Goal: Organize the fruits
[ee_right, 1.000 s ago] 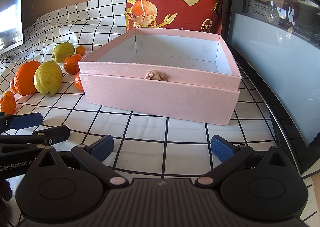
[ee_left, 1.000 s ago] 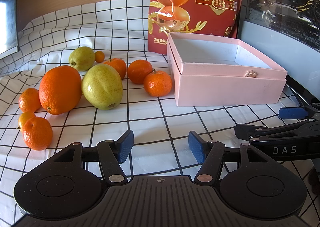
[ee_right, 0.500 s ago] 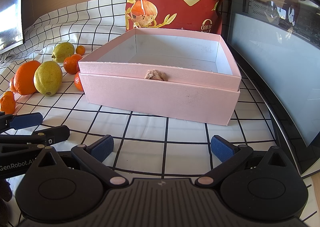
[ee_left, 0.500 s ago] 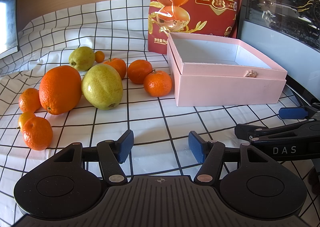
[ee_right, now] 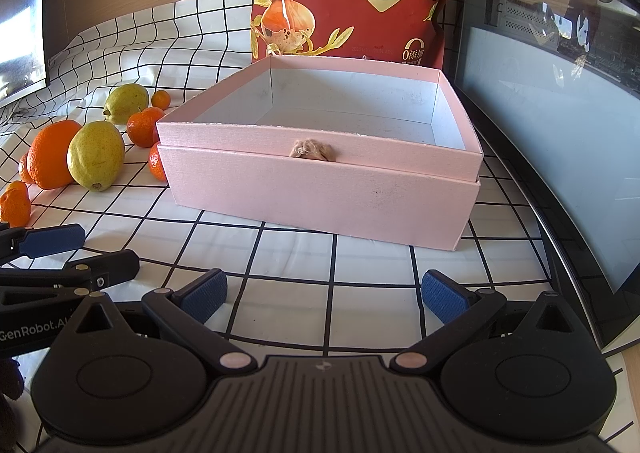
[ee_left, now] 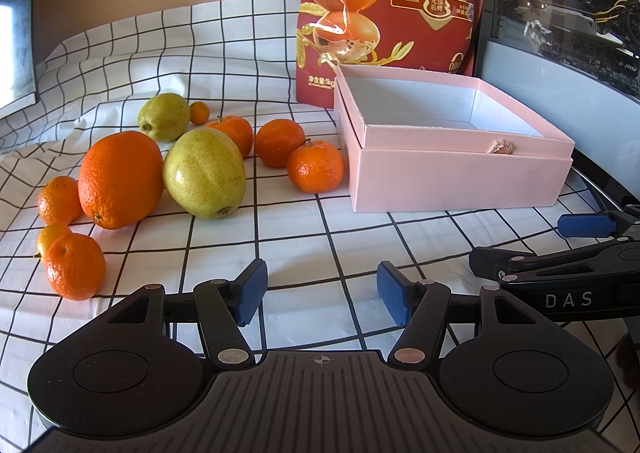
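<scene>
The fruit lies loose on the checked cloth [ee_left: 288, 237] to the left of the pink box [ee_left: 456, 181]: a big orange [ee_left: 120, 179] touching a large pear [ee_left: 205, 173], a smaller pear [ee_left: 164, 117] behind, and mandarins scattered round, the nearest mandarin [ee_left: 316, 171] just beside the box wall. The box looks empty, so the sorting seems not yet begun. The left gripper [ee_left: 318, 295] and the right gripper [ee_right: 323, 295] both hover low over the cloth, fingers spread, holding nothing. The next move likely calls for the left gripper to reach forward and close on a mandarin.
</scene>
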The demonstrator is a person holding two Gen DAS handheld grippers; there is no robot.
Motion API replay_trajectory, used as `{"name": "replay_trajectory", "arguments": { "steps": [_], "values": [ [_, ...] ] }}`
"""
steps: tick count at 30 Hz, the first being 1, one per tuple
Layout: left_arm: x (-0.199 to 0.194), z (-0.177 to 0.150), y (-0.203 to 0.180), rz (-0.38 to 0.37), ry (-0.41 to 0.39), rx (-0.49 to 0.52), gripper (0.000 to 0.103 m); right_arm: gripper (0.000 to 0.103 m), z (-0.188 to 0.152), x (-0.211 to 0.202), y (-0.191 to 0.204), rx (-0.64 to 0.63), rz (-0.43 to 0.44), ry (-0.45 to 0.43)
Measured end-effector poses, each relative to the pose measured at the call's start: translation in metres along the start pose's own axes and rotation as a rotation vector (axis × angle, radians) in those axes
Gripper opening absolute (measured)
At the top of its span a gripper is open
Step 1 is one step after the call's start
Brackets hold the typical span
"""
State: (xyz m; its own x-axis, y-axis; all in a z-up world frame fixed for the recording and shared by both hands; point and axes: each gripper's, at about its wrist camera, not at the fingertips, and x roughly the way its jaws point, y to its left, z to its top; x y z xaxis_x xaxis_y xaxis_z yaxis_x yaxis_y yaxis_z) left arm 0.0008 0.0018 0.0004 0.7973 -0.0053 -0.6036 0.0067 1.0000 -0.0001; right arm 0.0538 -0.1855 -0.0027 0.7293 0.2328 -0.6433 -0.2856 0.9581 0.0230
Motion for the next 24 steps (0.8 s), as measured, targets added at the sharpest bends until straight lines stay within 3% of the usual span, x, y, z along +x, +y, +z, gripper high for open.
{"name": "replay_trajectory", "arguments": {
  "steps": [11, 14, 17, 21, 24],
  "values": [
    [-0.001, 0.001, 0.0, 0.005, 0.0, 0.005, 0.067, 0.103, -0.004, -0.002, 0.001, 0.0, 0.001, -0.002],
    [-0.002, 0.001, 0.005, -0.035, 0.002, 0.013, 0.065, 0.103, 0.0, -0.001, -0.001, -0.015, 0.015, 0.02],
    [-0.012, 0.005, 0.021, -0.091, 0.017, 0.007, 0.063, 0.103, 0.008, 0.001, -0.003, -0.028, 0.032, 0.084],
    [-0.04, 0.025, 0.06, -0.113, 0.012, -0.059, 0.06, 0.103, 0.004, -0.002, 0.0, -0.042, 0.013, 0.085],
    [-0.058, 0.039, 0.096, -0.085, 0.029, -0.083, 0.06, 0.103, 0.005, -0.003, 0.004, -0.016, -0.022, 0.1]
  ]
}}
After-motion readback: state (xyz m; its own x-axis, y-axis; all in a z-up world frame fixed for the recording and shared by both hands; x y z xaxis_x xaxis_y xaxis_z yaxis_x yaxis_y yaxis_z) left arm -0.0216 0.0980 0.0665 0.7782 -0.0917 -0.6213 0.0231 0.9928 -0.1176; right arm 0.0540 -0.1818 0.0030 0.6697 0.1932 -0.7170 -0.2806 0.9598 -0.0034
